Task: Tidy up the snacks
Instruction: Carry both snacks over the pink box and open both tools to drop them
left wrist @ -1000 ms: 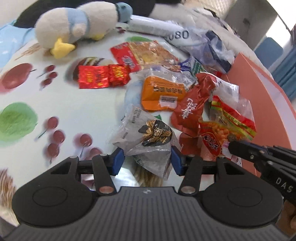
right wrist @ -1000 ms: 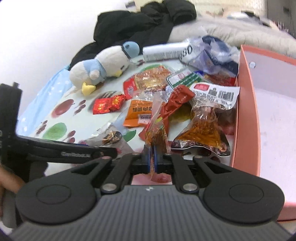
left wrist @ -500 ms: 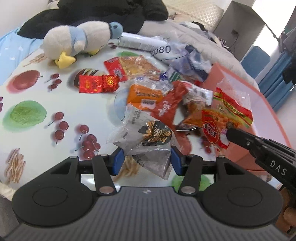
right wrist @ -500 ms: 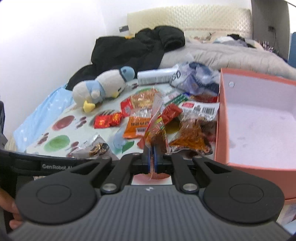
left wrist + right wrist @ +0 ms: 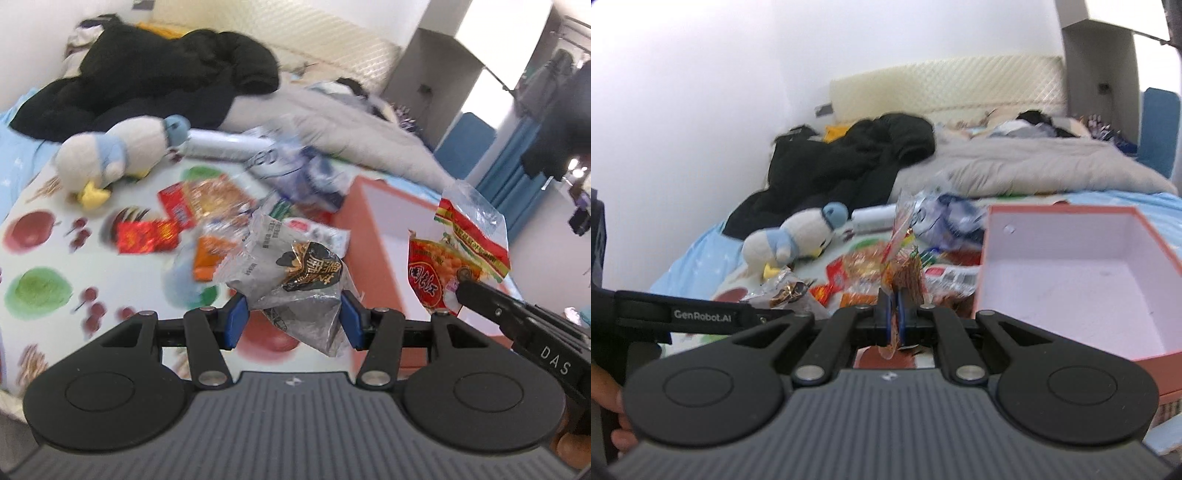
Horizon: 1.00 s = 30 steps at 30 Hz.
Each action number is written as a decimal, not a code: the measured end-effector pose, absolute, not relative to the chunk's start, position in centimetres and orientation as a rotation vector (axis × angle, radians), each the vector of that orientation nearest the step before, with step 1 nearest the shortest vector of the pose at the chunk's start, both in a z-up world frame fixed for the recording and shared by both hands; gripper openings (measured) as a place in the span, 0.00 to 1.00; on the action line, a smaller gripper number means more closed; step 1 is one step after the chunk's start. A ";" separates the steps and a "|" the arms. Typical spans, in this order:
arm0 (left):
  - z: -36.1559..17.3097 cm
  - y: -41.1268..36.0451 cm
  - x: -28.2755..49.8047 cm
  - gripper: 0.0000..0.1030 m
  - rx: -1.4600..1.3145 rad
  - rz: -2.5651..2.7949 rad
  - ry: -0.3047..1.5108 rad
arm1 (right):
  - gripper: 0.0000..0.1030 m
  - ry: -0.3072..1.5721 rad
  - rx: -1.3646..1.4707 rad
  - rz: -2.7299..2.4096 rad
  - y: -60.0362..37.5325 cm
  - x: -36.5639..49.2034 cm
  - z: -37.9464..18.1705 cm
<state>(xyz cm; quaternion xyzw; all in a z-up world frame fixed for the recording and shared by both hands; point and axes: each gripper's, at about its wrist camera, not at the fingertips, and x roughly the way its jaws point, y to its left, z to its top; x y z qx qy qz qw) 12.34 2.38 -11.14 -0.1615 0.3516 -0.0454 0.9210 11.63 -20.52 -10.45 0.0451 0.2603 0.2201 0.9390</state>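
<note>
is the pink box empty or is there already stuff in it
Empty as far as shown: in the right wrist view the pink box shows only its bare pale floor. The near corner lies behind the right gripper, so that part cannot be told.

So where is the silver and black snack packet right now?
In the left wrist view the silver snack packet is clamped in the left gripper, lifted above the fruit-print cloth, left of the orange box.
</note>
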 end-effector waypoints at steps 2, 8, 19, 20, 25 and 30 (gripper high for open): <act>-10.4 1.2 12.7 0.57 -0.325 -0.118 0.711 | 0.07 0.515 0.097 0.430 -21.6 11.4 -9.8; -9.1 -3.1 14.3 0.57 -0.303 -0.213 0.698 | 0.07 0.475 0.100 0.356 -24.9 11.2 -8.8; -9.1 -12.5 19.2 0.57 -0.198 -0.376 0.725 | 0.07 0.498 0.154 0.234 -31.5 13.9 -10.0; -9.3 -13.3 19.9 0.57 -0.192 -0.385 0.732 | 0.07 0.504 0.162 0.220 -32.2 14.2 -10.3; -11.0 -17.1 23.7 0.57 -0.168 -0.414 0.776 | 0.07 0.546 0.210 0.157 -35.7 17.0 -12.2; -13.4 -19.6 27.5 0.57 -0.162 -0.416 0.851 | 0.07 0.570 0.198 0.105 -38.1 19.4 -14.0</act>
